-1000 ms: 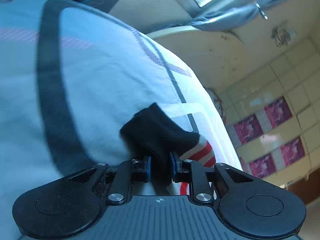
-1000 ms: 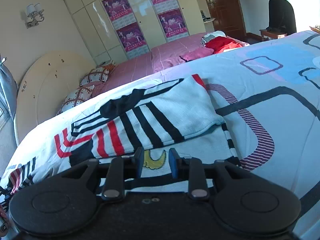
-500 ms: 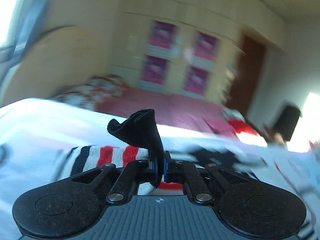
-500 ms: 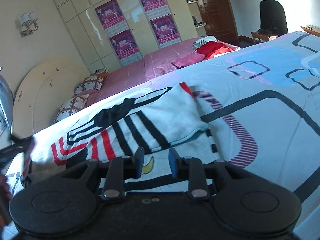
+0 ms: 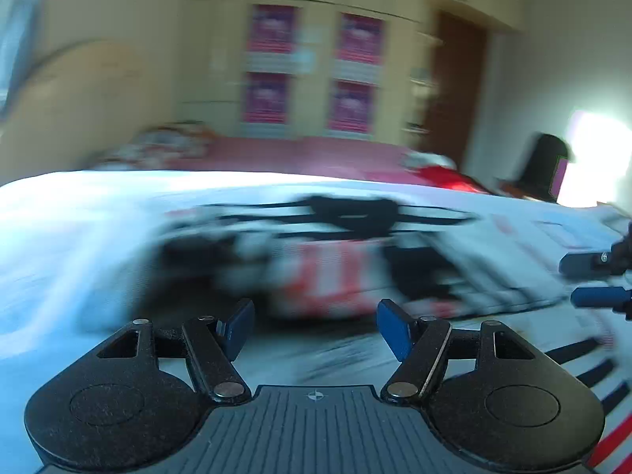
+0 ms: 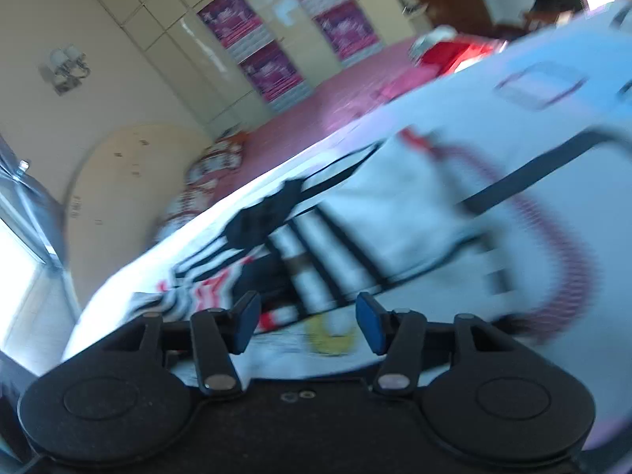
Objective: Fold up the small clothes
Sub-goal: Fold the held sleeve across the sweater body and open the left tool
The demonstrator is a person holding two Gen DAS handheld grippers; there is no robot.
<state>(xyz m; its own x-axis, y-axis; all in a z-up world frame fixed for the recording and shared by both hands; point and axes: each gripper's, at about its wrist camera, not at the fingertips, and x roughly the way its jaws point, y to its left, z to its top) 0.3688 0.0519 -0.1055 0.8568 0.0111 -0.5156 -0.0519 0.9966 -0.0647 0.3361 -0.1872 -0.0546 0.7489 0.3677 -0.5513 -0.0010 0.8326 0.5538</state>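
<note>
Both your left tool (image 5: pixel 314 326) and right tool (image 6: pixel 305 324) gape wide, empty. The soft, limp black-white-red striped knit garment (image 6: pixel 355 233) mid-frame will likely sag; pinch a hem edge.

A tilted, motion-blurred view showed the right gripper (image 6: pixel 306 322) with its 2 blue-padded fingers (image 6: pixel 245 318) spread apart, holding nothing. Just beyond them, a striped garment (image 6: pixel 335 237) in black, white and red lay on a patterned bedspread (image 6: pixel 553 150). 4 pink posters (image 6: pixel 268 71) hung on cream cabinets behind.
</note>
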